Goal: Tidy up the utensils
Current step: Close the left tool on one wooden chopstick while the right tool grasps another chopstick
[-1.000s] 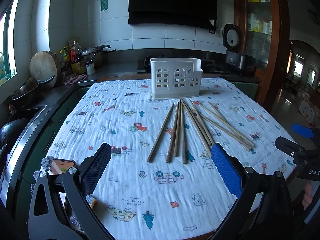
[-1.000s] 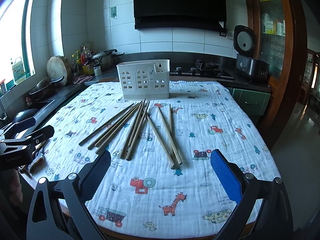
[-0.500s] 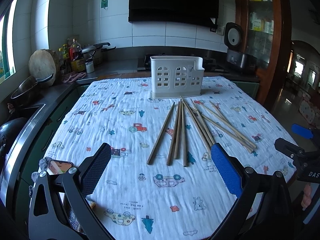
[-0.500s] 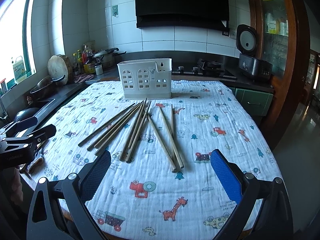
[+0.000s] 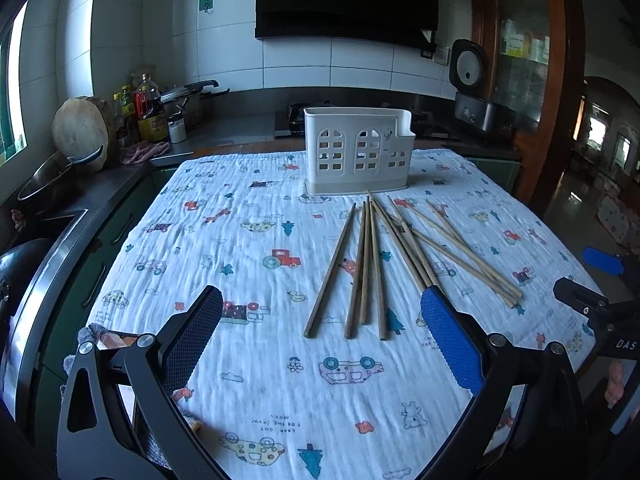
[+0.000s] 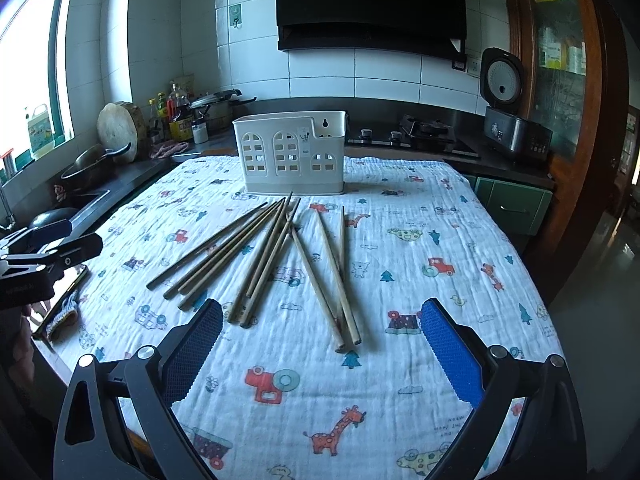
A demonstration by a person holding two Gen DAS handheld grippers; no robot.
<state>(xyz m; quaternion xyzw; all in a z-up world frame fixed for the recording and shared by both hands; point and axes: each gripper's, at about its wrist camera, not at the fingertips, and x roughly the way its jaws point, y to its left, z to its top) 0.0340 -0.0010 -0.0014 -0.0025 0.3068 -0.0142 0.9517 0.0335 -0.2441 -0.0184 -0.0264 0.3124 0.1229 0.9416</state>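
Several wooden chopsticks (image 5: 370, 264) lie fanned out on a white cartoon-print cloth (image 5: 248, 264), their far tips near a white plastic utensil holder (image 5: 357, 155) that stands upright at the table's back. In the right wrist view the chopsticks (image 6: 276, 252) and the holder (image 6: 291, 157) show too. My left gripper (image 5: 320, 336) is open and empty, hovering just short of the near ends of the chopsticks. My right gripper (image 6: 320, 340) is open and empty, above the cloth near the chopsticks' near ends. Each gripper appears at the edge of the other's view.
A phone (image 6: 64, 300) and a knitted cloth lie at the table's left front corner. A counter with a pan (image 5: 52, 180), a round board and bottles (image 5: 148, 108) runs along the left. A gas hob (image 6: 424, 132) and a rice cooker (image 6: 508, 112) stand behind the table.
Both grippers have drifted slightly forward toward the chopsticks. The chopsticks and holder have not moved.
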